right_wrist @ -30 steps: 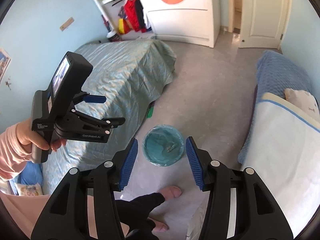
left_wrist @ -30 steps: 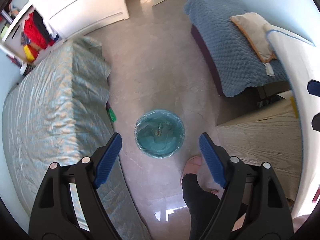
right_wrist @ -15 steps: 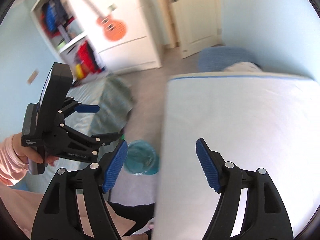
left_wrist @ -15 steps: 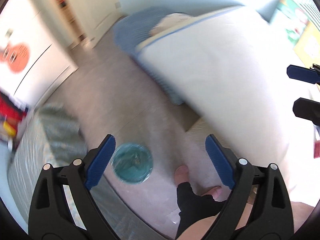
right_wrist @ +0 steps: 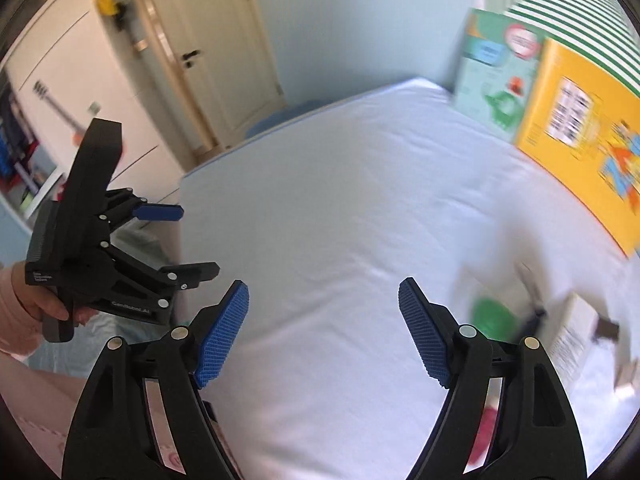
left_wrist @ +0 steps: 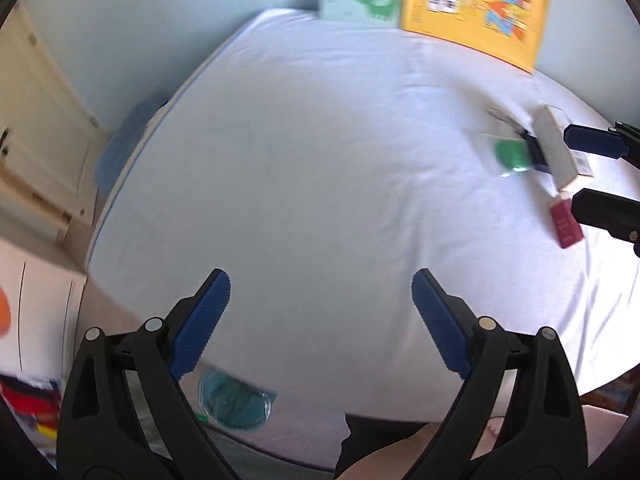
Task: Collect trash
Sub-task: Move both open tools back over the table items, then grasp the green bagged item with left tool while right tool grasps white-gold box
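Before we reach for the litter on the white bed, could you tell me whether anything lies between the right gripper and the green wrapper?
Nothing visible does. The right gripper is open and empty, and only bare white sheet separates it from the green wrapper, which lies to its right beside a white box.

Smooth white cloth sheet, glossy yellow cardboard box, ribbed blue tool pads.

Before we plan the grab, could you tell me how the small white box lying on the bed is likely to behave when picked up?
The white box looks like thin printed card, so probably light and crushable under a firm squeeze. It lies flat on the soft white sheet, so it should not roll, but pressing down may sink it. Blur hides finer detail.
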Tool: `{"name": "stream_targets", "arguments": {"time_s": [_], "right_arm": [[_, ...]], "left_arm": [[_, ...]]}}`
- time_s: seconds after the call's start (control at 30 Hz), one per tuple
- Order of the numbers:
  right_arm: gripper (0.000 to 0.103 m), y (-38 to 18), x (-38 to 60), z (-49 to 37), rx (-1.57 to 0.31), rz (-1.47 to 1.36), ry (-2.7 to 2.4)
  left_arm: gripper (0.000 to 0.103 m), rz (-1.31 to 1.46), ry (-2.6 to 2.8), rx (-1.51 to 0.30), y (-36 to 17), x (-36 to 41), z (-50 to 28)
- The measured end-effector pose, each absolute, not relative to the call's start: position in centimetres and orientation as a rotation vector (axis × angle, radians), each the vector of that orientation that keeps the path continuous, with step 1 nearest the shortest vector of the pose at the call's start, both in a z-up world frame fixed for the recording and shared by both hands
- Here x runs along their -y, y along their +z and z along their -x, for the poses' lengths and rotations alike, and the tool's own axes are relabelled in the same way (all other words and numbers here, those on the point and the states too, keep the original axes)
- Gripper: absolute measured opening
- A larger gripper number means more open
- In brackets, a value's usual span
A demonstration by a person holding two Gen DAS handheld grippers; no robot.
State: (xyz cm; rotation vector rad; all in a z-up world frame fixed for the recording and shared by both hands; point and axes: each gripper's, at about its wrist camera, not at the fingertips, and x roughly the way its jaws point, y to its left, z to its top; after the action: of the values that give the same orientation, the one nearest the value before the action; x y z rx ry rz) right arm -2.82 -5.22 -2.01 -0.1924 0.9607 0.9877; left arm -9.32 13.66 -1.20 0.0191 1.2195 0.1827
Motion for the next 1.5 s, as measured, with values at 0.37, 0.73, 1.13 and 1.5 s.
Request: {"name": "stream_targets", "arguments": {"time_s": [0.37, 0.73, 1.13, 1.5], "right_arm": [[0.077, -4.0, 18.5, 1.1, -1.003, 0.071, 0.706], [0.077, -5.9, 21.2, -1.1, -1.047, -0.001, 0.619], [0.077, -8.5, 18.9, -4.0, -1.114, -0.005, 0.642], [0.071, -11.9, 16.7, -6.0, -1.215, 0.0, 0.615]], "left_arm": [[0.09, -0.183, -0.07, -1.233, -2.5, -1.5, 2.6], [0.09, -0.262, -0.153, -1.27, -5.0, 2.2, -3.2], [0.09, -0.348, -0.238, -1.323, -8.3, 2.8, -6.9], [0.09, -0.451, -0.385, -1.343, -11.5, 4.3, -9.4]]}}
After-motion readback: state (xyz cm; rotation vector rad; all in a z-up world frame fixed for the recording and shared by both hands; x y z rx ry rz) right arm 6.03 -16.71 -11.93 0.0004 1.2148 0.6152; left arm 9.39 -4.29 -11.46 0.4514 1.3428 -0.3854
